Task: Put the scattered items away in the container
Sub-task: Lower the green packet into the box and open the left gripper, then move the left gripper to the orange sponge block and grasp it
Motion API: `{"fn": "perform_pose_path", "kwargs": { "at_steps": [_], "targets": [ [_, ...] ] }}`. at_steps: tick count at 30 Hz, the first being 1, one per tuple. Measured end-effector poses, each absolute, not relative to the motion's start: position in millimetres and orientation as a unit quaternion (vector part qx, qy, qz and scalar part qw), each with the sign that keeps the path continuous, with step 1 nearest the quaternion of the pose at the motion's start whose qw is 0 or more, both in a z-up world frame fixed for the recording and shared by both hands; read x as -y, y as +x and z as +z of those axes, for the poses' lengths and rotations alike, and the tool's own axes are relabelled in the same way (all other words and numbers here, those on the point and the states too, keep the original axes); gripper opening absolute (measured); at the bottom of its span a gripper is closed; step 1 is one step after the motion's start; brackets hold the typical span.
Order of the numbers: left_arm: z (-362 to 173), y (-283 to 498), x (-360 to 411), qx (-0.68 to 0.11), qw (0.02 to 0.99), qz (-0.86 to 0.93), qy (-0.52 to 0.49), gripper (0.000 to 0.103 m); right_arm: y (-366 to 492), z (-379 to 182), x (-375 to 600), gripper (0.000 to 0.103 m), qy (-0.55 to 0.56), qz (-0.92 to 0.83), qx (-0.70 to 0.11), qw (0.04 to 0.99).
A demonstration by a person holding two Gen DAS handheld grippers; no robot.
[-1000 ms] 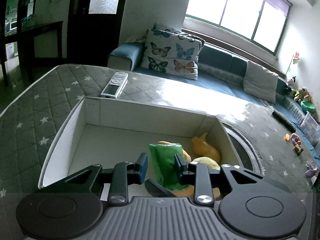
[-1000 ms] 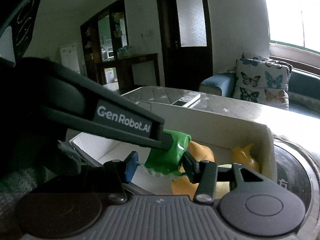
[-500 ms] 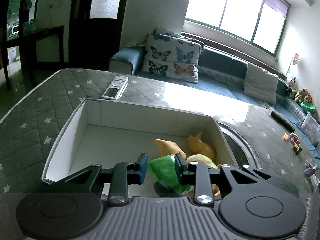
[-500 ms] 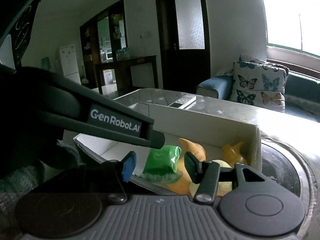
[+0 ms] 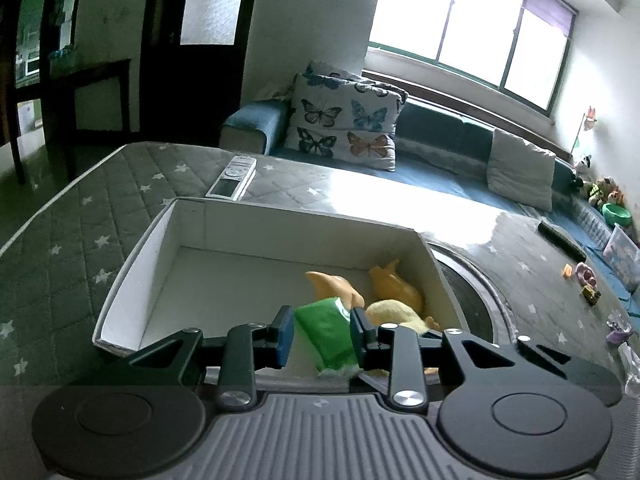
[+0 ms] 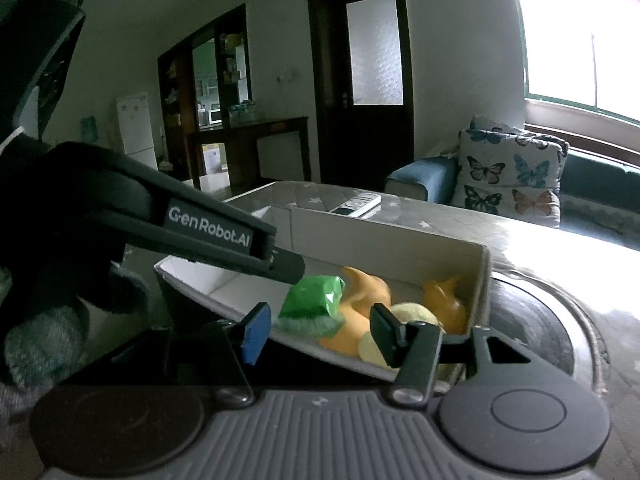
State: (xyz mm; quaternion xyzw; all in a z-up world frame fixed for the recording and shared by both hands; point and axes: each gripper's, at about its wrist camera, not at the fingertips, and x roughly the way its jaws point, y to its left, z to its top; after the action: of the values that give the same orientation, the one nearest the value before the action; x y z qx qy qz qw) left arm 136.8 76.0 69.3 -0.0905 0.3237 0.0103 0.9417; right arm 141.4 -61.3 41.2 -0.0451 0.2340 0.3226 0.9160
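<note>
Two grippers hang over a white cardboard box [image 5: 132,268] on a star-quilted table [image 5: 60,232]. At left of the left wrist view, much of the box floor is bare. At lower centre the left gripper [image 5: 322,330] stands narrowly parted around a green packet [image 5: 326,330]; whether its pads touch the packet I cannot tell. Right of it lie orange toys [image 5: 394,286] and a yellow one [image 5: 394,312]. In the right wrist view the right gripper [image 6: 320,330] gapes wide, holding nothing. Risk, as I judge it: a pad snagging the packet could drag it back out. Small toys [image 5: 586,280] remain at far right
</note>
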Motion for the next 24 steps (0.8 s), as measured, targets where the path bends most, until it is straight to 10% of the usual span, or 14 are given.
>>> {"fn": "perform_pose_path", "kwargs": {
  "at_steps": [24],
  "targets": [
    [37, 98, -45, -0.358, 0.928, -0.027, -0.096, 0.033, 93, 4, 104, 0.075, -0.056, 0.295, -0.277, 0.913]
  ]
}}
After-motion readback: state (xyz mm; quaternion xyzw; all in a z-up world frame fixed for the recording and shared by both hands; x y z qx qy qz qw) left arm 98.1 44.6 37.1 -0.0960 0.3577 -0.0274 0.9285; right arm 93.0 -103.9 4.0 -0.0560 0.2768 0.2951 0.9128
